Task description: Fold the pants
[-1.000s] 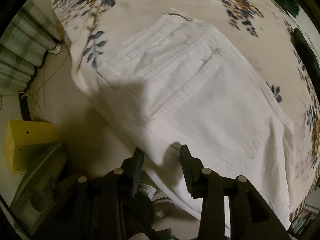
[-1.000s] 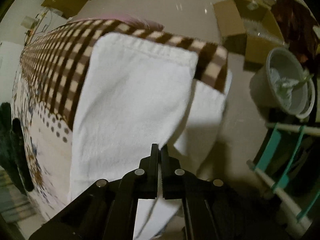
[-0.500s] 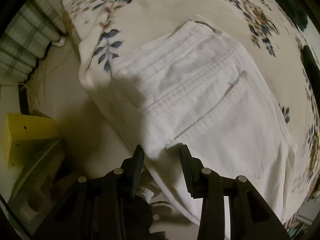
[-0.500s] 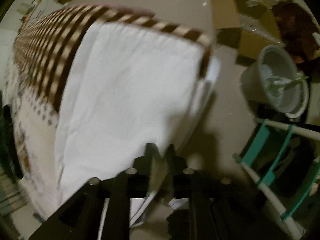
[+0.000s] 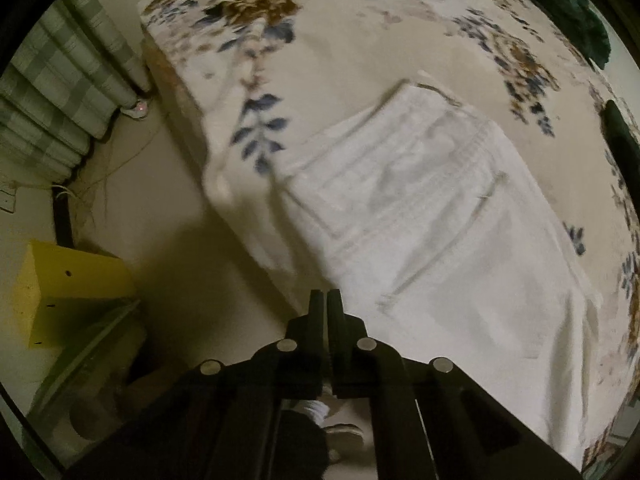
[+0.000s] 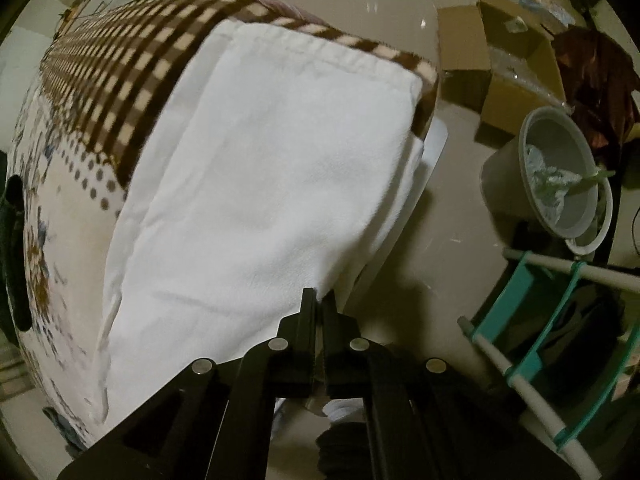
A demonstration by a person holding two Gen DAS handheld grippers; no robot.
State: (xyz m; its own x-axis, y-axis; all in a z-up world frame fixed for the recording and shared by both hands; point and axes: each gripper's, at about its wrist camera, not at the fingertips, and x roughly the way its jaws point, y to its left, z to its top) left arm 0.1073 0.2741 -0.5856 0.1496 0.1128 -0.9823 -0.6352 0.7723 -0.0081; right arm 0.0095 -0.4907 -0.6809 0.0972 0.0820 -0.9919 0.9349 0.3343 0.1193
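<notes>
White pants (image 5: 440,232) lie on a floral bedspread (image 5: 360,40), waistband end toward the bed's near edge. My left gripper (image 5: 325,300) is shut on the pants' near edge at the waist side. In the right wrist view the pants' leg end (image 6: 272,184) lies over a brown checked blanket (image 6: 132,64) and hangs over the bed's corner. My right gripper (image 6: 318,300) is shut on the near edge of the pants' leg.
Left view: a yellow box (image 5: 64,280) and a checked curtain (image 5: 60,88) beside the bed. Right view: a grey bucket (image 6: 560,184), cardboard boxes (image 6: 500,64) and a white-and-teal rack (image 6: 540,340) on the floor.
My left gripper has closed on the pants' near edge; it was open before. My right gripper stays shut on the leg edge and has shifted a little.
</notes>
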